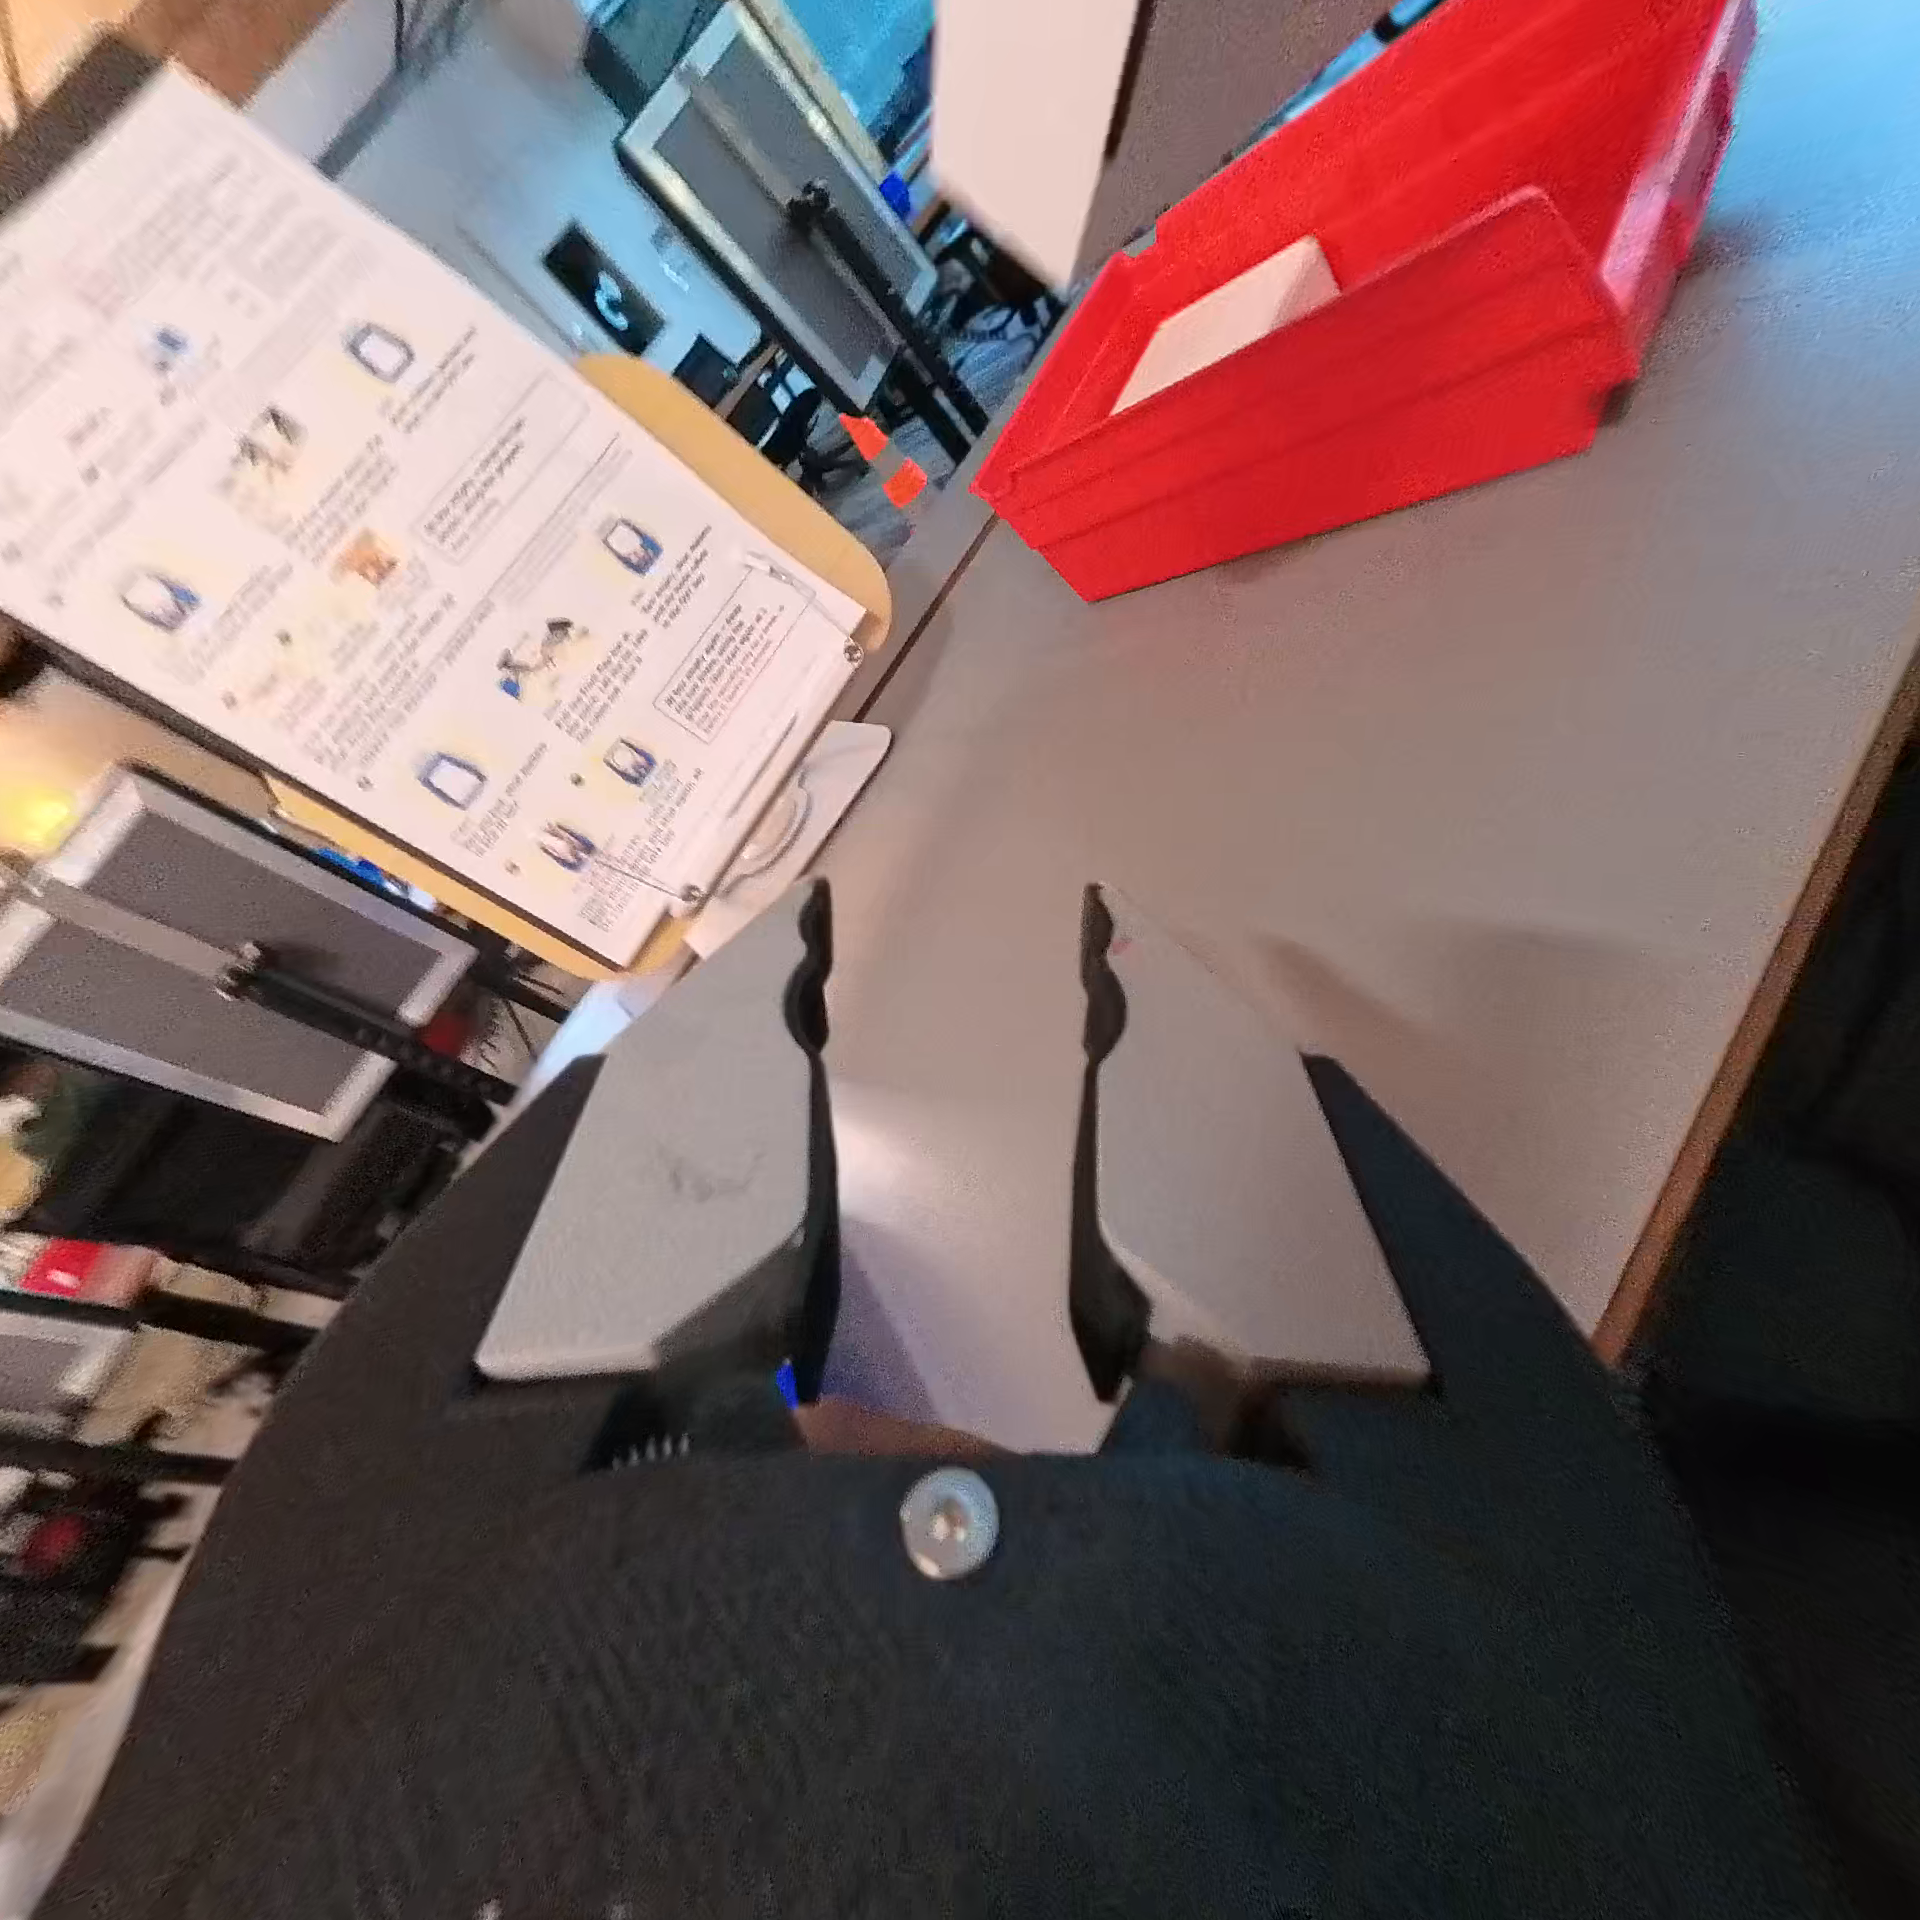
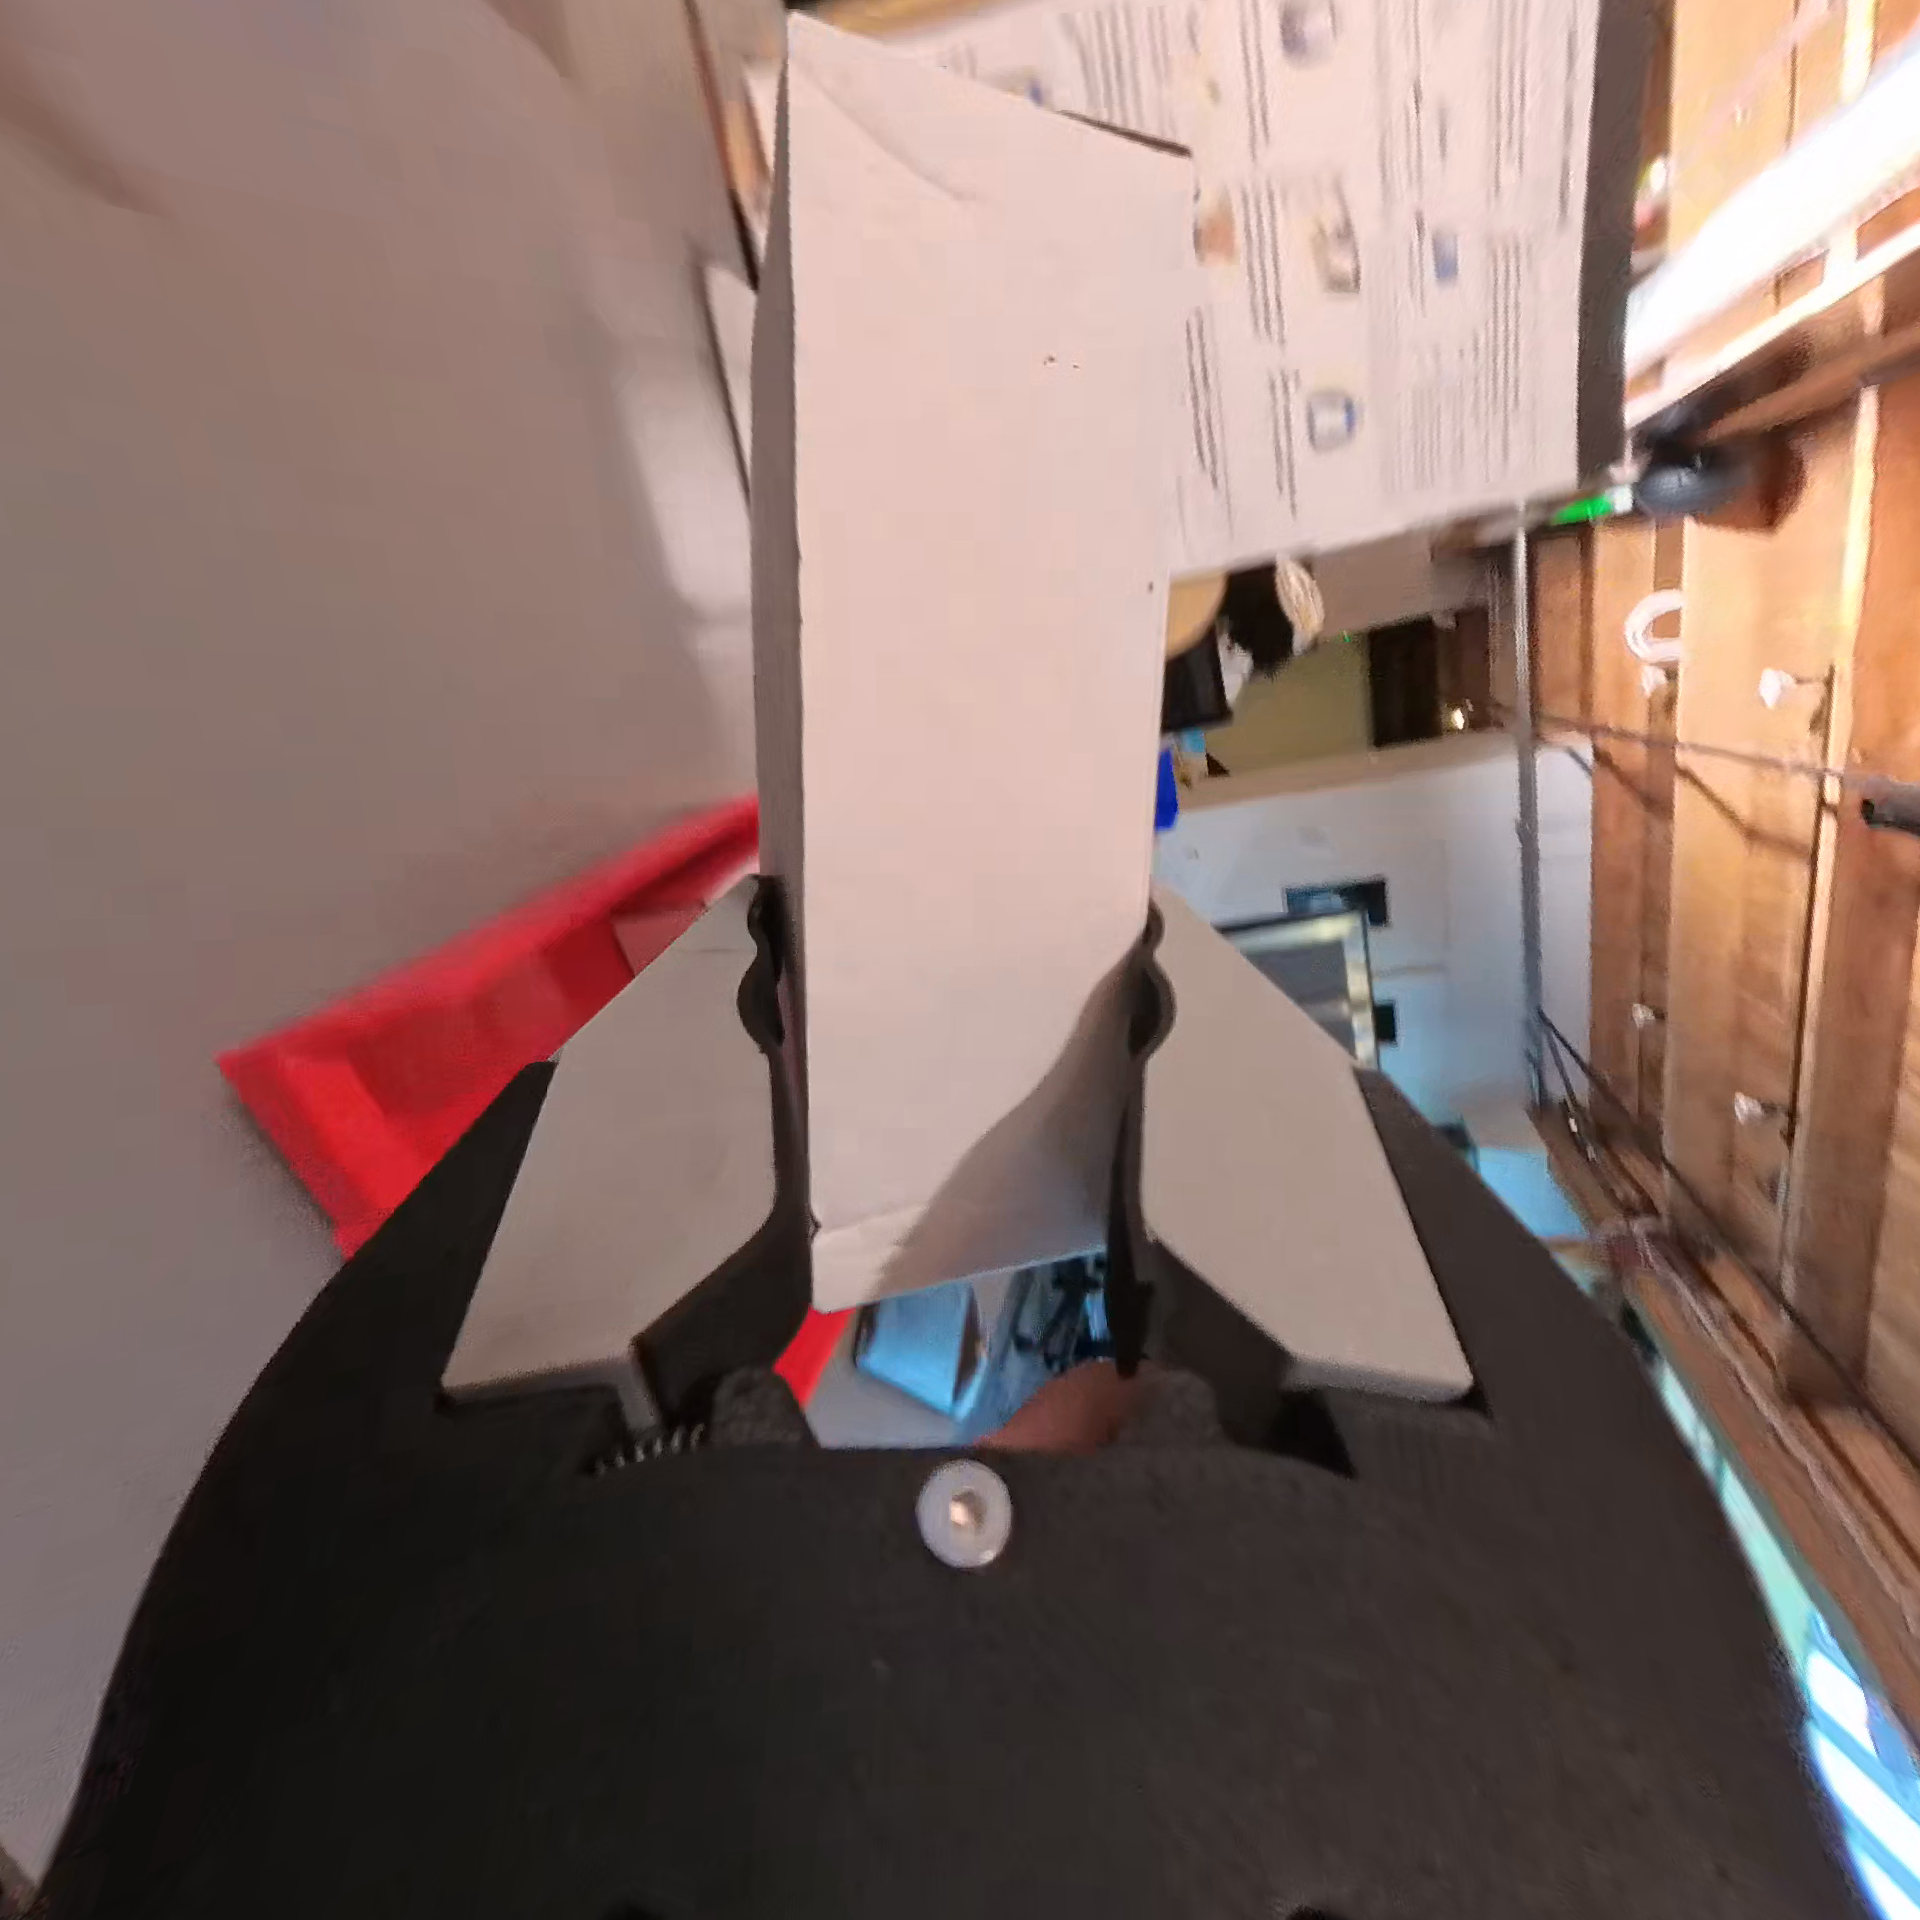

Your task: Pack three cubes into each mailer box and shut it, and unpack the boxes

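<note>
My right gripper (image 2: 951, 971) is shut on a closed white mailer box (image 2: 977, 582), held across its narrow side and lifted off the grey table (image 2: 343, 520); the view is rolled sideways. My left gripper (image 1: 951, 935) is open and empty, hovering over the grey table (image 1: 1351, 779). A red bin (image 1: 1351, 395) stands on the table ahead and to the right of it, with a white mailer box (image 1: 1236, 312) lying inside. Part of a red bin (image 2: 499, 1029) also shows left of my right gripper. No cubes are visible.
A printed instruction sheet on a tilted board (image 1: 395, 520) stands at the table's left edge; it also shows in the right wrist view (image 2: 1382, 260). The table's front edge (image 1: 1756, 1018) runs along the right. Monitors and shelves lie beyond the table. The tips of one gripper are about 30 cm away from the tips of the other.
</note>
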A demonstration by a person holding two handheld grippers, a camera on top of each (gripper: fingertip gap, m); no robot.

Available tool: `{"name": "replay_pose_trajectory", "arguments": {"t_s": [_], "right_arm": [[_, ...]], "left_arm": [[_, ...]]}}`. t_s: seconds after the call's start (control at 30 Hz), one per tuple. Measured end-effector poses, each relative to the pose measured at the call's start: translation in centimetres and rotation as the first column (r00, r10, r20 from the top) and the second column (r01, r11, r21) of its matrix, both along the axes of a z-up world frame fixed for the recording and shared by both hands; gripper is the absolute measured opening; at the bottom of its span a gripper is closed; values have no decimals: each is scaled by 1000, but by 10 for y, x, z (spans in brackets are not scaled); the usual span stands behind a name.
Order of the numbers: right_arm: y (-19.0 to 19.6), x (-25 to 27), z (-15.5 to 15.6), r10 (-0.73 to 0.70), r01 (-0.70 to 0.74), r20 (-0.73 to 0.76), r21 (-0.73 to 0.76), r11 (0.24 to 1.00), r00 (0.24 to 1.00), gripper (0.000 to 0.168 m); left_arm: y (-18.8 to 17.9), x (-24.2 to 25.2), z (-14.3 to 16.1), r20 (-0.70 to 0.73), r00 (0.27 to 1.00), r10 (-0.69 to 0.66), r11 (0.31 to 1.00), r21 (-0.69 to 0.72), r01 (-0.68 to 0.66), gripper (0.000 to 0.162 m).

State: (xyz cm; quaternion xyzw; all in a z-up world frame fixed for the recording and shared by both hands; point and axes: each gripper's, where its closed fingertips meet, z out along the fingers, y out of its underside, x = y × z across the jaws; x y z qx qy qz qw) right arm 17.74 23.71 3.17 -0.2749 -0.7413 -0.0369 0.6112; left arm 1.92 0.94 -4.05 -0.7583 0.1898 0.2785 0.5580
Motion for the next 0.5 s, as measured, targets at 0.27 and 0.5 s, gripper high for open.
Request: {"name": "replay_pose_trajectory", "arguments": {"t_s": [0.27, 0.5], "right_arm": [[83, 50, -78, -127, 123, 147, 39, 992, 981, 65], [126, 36, -130, -114, 68, 256, 181, 981, 960, 67]], "left_arm": [[-3, -13, -39, 306, 952, 36, 999, -45, -23, 50], [0, -28, -53, 452, 887, 88, 995, -78, -58, 49]]}}
